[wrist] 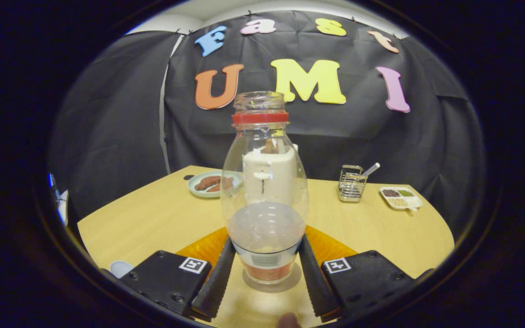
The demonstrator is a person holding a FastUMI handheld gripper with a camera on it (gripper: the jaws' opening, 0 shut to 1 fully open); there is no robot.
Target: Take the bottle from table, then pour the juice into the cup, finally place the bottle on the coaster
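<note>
The clear bottle with the red neck ring (its top is off) stands upright between the gripper fingers, which press its lower part from both sides. Its base is just above the wooden table, with an orange coaster behind the fingers. Beyond the bottle stands a white cup, then a plate of food, a wire basket and a small snack tray.
</note>
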